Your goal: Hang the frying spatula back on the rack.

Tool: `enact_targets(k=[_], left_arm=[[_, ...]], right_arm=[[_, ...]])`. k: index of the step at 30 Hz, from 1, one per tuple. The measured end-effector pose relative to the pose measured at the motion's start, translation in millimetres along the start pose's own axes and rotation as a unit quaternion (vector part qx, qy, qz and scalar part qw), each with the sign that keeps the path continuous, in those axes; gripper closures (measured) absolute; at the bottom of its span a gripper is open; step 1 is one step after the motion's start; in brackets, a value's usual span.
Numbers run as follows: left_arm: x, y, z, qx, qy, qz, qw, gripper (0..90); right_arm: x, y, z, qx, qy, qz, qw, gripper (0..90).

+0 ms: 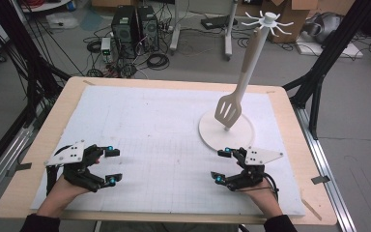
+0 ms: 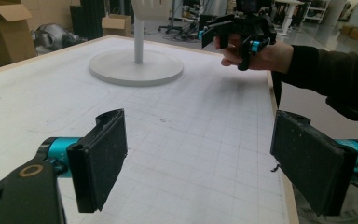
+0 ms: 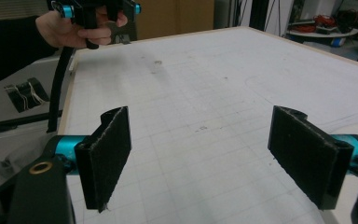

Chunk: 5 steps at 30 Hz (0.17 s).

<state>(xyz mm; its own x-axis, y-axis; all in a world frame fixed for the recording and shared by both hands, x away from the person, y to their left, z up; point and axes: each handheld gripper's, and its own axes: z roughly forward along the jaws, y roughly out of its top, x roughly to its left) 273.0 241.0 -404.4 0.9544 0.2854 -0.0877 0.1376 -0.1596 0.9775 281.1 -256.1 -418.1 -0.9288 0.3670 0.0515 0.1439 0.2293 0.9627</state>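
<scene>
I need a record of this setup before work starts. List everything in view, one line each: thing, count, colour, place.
Spatula: one, white and slotted, hanging from the rack above the round base.
Hanging rack: one, white, pole on a round base at the table's right side, hooks at the top.
Mat: one, white with a faint grid, covering the table.
Table: one, light wood edge around the mat.
Computer towers: two, black, on the floor beyond the table.
Cardboard boxes: several, brown, on the floor.
Left tongs: one, black and blue, open, near left of the mat.
Right tongs: one, black and blue, open, near the base.
</scene>
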Motion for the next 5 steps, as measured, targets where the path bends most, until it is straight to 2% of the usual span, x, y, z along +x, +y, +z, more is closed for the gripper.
enact_targets(k=[5], left_arm=[[-0.2, 0.0, 2.5, -0.001, -0.003, 0.000, 1.0000, 19.1]], right_arm=[[-0.5, -0.6, -1.4, 0.000, 0.000, 0.003, 1.0000, 20.6]])
